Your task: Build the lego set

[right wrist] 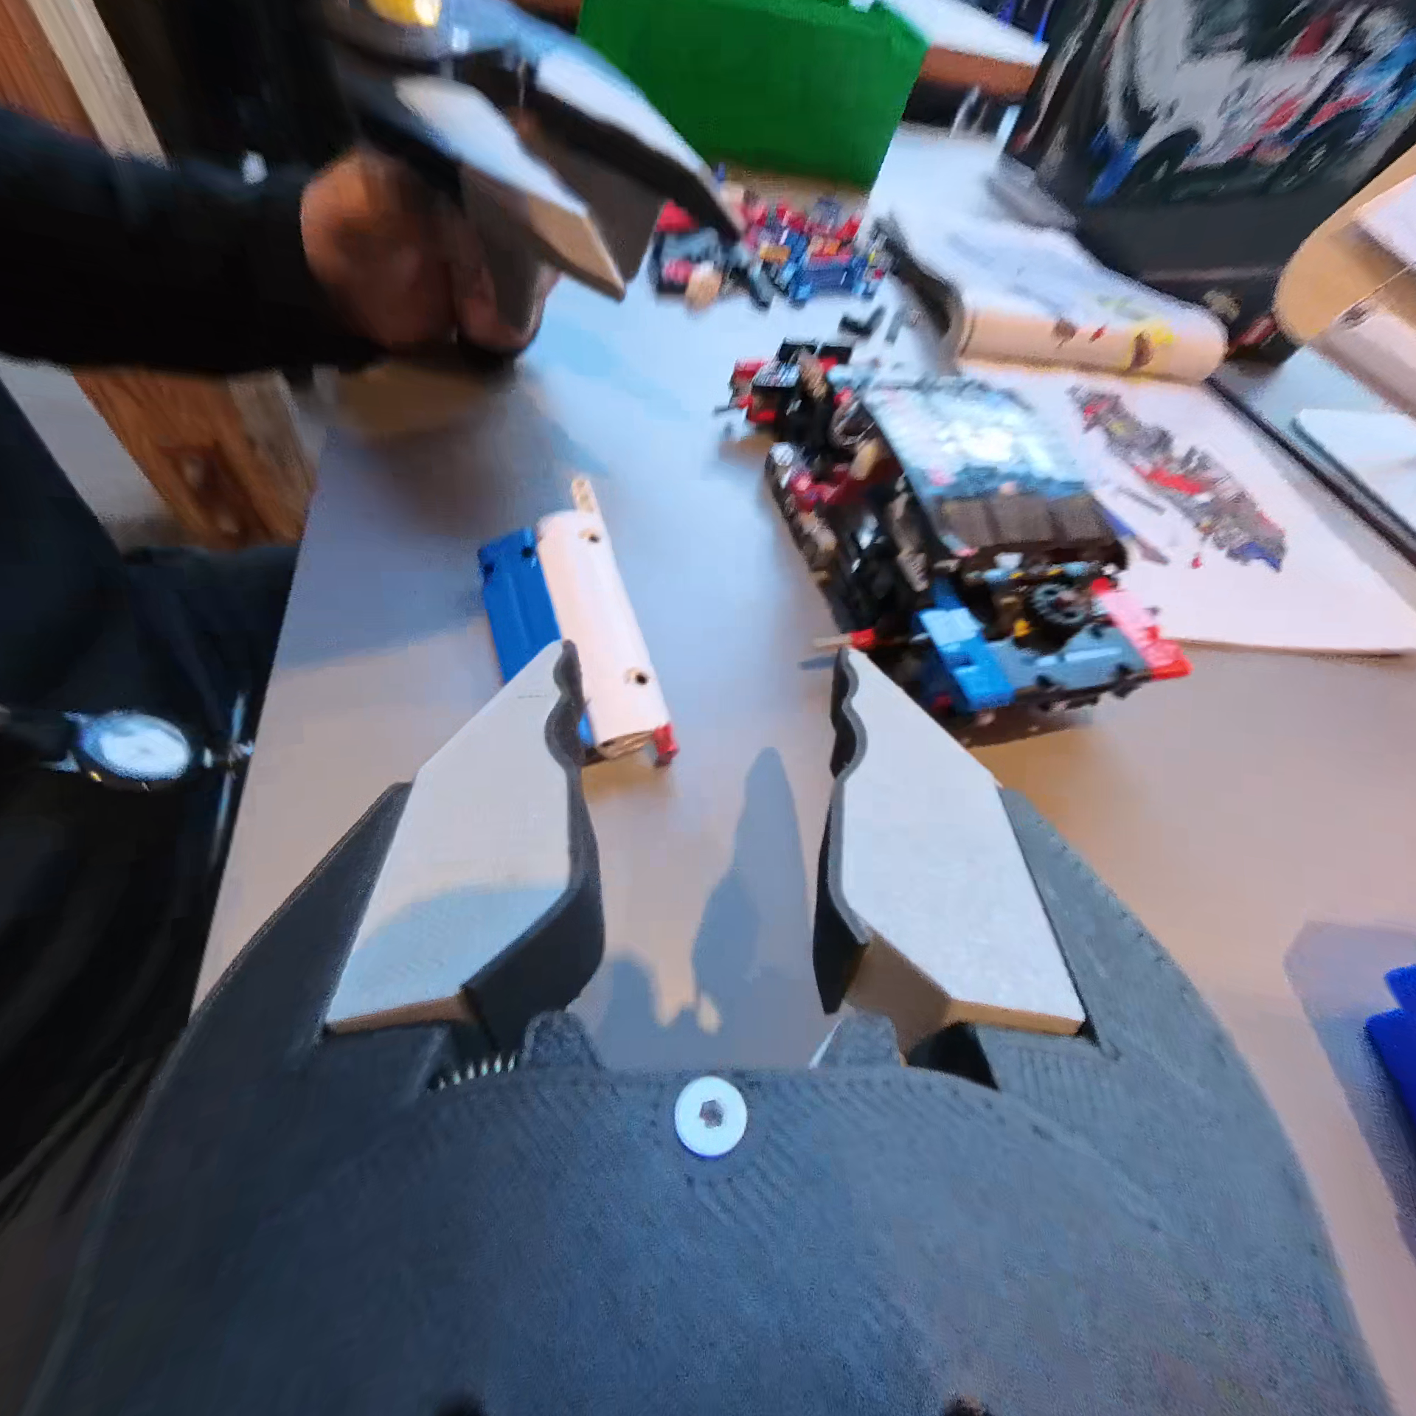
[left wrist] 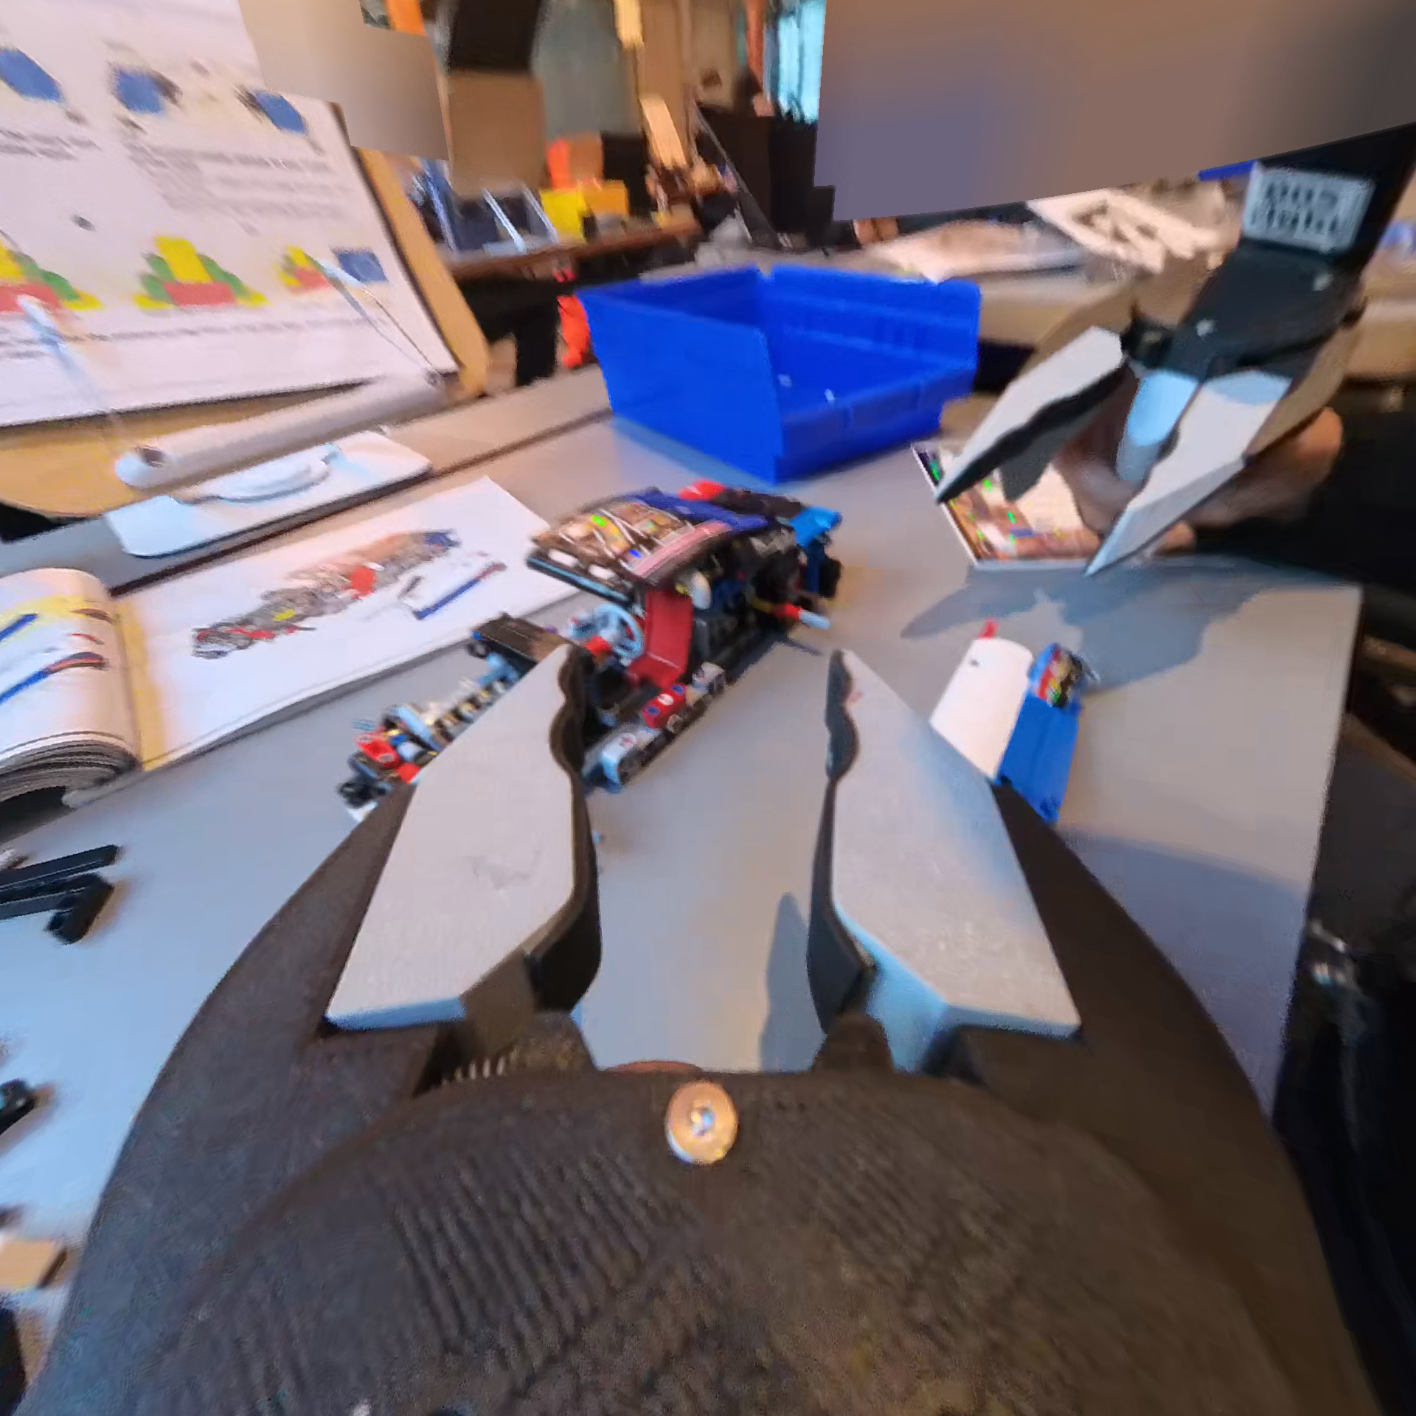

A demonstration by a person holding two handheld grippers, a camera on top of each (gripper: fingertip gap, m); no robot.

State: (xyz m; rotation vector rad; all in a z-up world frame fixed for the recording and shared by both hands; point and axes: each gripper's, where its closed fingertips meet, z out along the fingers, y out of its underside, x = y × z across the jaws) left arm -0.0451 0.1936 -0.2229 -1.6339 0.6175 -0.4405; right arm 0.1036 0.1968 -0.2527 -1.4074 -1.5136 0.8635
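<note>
At the far left of the left wrist view, an open instruction booklet (left wrist: 253,613) lay on the grey table (left wrist: 1195,766), and a large printed sheet (left wrist: 191,230) with coloured brick drawings stood behind it. Some black pieces (left wrist: 61,889) lay near the left edge of the table. In the middle stood the partly built lego model (left wrist: 659,605), long and dark with red and blue parts, just beyond the tips of the left gripper (left wrist: 697,667). Its jaws were spread, with nothing between them and only bare table showing in the gap. Behind the model there was a blue bin (left wrist: 781,368). To the right of the model lay a white and blue sub-assembly (left wrist: 1011,712), apart from it. At the far right the right gripper (left wrist: 1019,529) hung above the table, held by a hand (left wrist: 1257,467), with its jaws also apart and holding nothing.

In the right wrist view, a dark sleeve (right wrist: 138,260) and the left gripper were at the upper left, blurred. The white and blue sub-assembly (right wrist: 582,613) lay just beside the left fingertip of the right gripper (right wrist: 701,667); I could not tell whether it touched it. The model (right wrist: 958,552) lay to the right of the tips, near the booklet (right wrist: 1226,521). A heap of loose pieces (right wrist: 774,253) lay farther back, in front of something green (right wrist: 751,84).
</note>
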